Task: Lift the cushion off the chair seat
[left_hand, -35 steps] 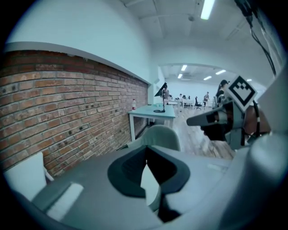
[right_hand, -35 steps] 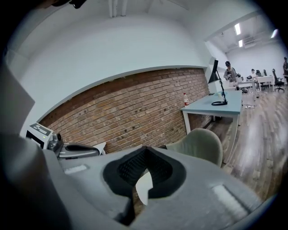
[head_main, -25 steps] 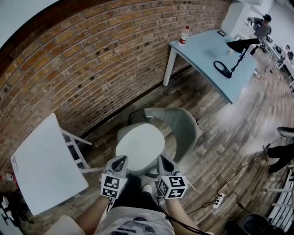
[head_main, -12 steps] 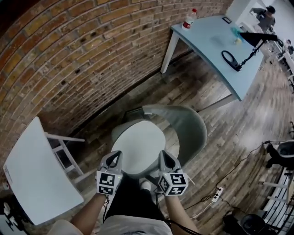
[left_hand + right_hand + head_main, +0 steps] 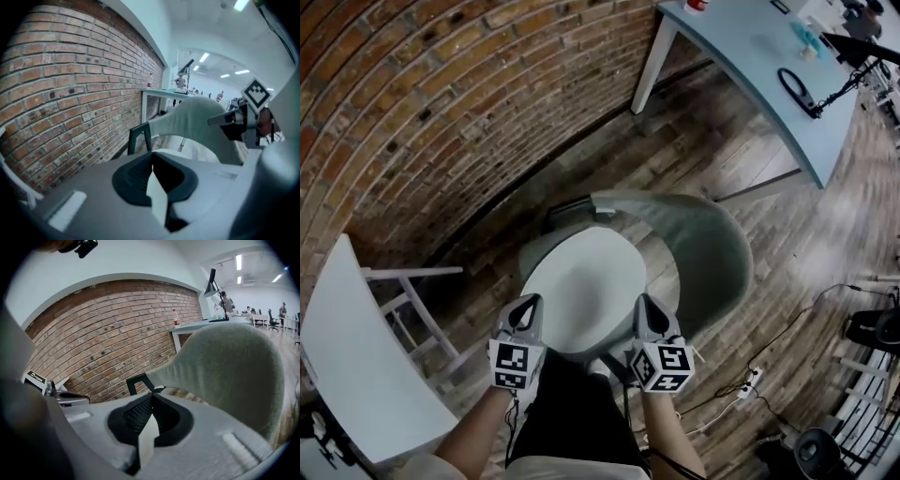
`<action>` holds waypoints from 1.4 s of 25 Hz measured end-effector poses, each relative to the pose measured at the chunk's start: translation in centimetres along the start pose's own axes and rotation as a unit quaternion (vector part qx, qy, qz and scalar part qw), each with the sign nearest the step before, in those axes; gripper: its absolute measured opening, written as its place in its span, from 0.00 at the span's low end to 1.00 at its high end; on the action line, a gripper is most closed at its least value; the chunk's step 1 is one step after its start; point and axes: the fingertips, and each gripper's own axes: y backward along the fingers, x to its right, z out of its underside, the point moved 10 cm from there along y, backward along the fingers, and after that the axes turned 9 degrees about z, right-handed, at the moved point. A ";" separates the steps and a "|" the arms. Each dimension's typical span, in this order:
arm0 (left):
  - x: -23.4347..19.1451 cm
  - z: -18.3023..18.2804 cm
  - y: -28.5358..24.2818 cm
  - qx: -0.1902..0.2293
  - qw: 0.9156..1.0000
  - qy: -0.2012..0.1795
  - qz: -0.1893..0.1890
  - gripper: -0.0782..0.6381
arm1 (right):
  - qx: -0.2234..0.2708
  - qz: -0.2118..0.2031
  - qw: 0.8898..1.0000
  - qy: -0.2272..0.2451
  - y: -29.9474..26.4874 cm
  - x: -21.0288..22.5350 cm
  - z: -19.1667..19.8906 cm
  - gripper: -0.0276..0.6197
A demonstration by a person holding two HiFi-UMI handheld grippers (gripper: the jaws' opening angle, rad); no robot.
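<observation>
A round white cushion (image 5: 586, 279) lies on the seat of a grey-green shell chair (image 5: 712, 258) in the middle of the head view. My left gripper (image 5: 528, 306) is shut and empty, with its tip at the cushion's near left edge. At the near right edge my right gripper (image 5: 648, 304) is likewise shut with nothing in it. I cannot tell whether either tip touches the cushion. The left gripper view shows closed jaws (image 5: 152, 154) before the chair back (image 5: 197, 119). In the right gripper view, closed jaws (image 5: 151, 395) point at the chair back (image 5: 229, 366).
A brick wall (image 5: 441, 103) runs behind the chair. A white folding chair (image 5: 356, 366) stands close on the left. A light blue table (image 5: 750, 56) is at the far right. Cables and a power strip (image 5: 751, 382) lie on the wooden floor to the right.
Both grippers have come down and forward, side by side, to the cushion's near edge. The head has leaned over the chair, which now looks larger. Both stay shut.
</observation>
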 end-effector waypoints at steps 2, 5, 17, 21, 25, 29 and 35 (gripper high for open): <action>-0.5 0.9 -1.0 -0.007 1.000 -0.001 0.001 0.10 | 0.000 0.001 1.000 -0.001 -1.1 0.1 0.8 0.04; -1.1 2.1 -2.3 -0.013 1.000 0.000 0.000 0.10 | -0.003 0.002 1.000 -0.002 -2.8 0.3 2.0 0.04; -2.4 6.4 -6.7 -0.020 1.000 0.011 -0.013 0.10 | -0.033 0.017 0.999 -0.017 -7.6 1.2 7.6 0.04; -3.3 8.3 -7.9 -0.031 0.999 0.010 -0.007 0.10 | -0.050 0.035 0.998 -0.013 -9.3 2.1 9.5 0.04; -4.3 9.8 -8.9 -0.048 0.999 0.021 -0.007 0.13 | -0.063 0.050 0.997 -0.014 -10.7 3.0 10.4 0.04; -4.8 10.7 -9.8 -0.057 0.998 0.021 -0.004 0.20 | -0.075 0.052 0.996 -0.023 -11.6 3.8 11.2 0.05; -5.5 12.3 -11.4 -0.066 0.997 0.034 -0.007 0.28 | -0.093 0.053 0.994 -0.034 -13.2 4.7 12.4 0.18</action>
